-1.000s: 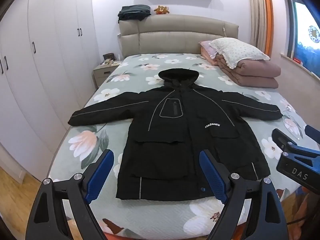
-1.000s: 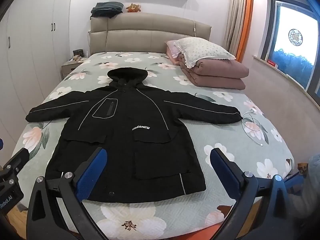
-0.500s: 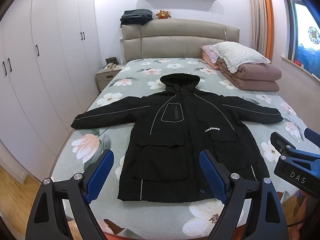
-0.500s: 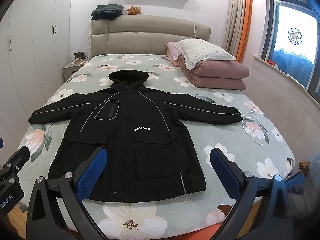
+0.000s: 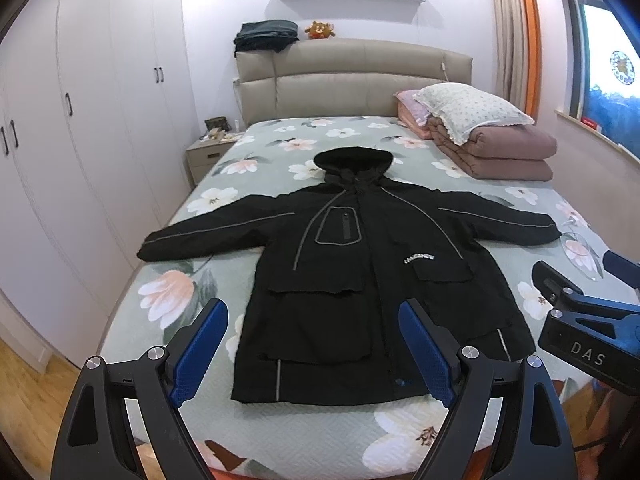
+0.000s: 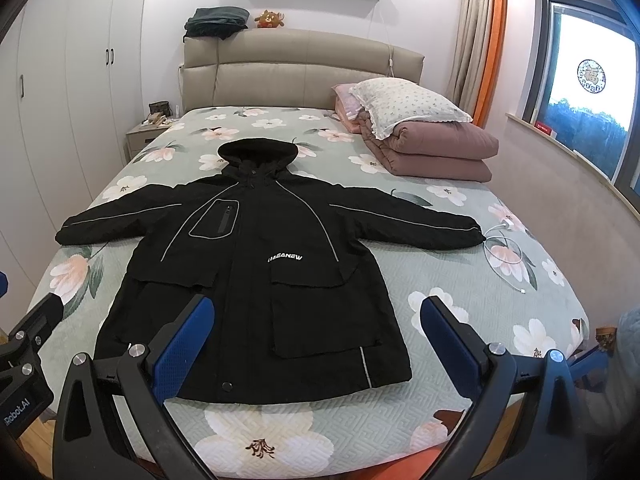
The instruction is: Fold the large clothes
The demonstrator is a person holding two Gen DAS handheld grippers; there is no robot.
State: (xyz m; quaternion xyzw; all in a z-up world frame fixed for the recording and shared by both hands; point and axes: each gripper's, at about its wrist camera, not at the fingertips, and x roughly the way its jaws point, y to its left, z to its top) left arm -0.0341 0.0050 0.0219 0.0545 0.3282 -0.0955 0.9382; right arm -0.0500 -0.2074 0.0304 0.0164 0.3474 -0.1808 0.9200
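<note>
A large black hooded coat [image 5: 360,264] lies flat, front up, on the floral bed, sleeves spread to both sides and hem toward me; it also shows in the right wrist view [image 6: 256,264]. My left gripper [image 5: 314,344] is open and empty, held off the bed's foot over the hem. My right gripper [image 6: 316,340] is open and empty too, over the hem's right part. Each gripper shows at the edge of the other's view: the right gripper [image 5: 580,320] and the left gripper [image 6: 24,344].
Folded pink quilt and pillow [image 6: 424,136] lie at the bed's back right. A white charging cable [image 6: 504,256] lies by the coat's right cuff. Wardrobe [image 5: 80,120] and nightstand [image 5: 208,156] stand left; window wall [image 6: 580,100] right. Wooden floor [image 5: 24,400] lies below left.
Both grippers have drawn back and risen a little from the bed; the coat looks smaller and farther. The coat has not moved. Both jaws stay open.
</note>
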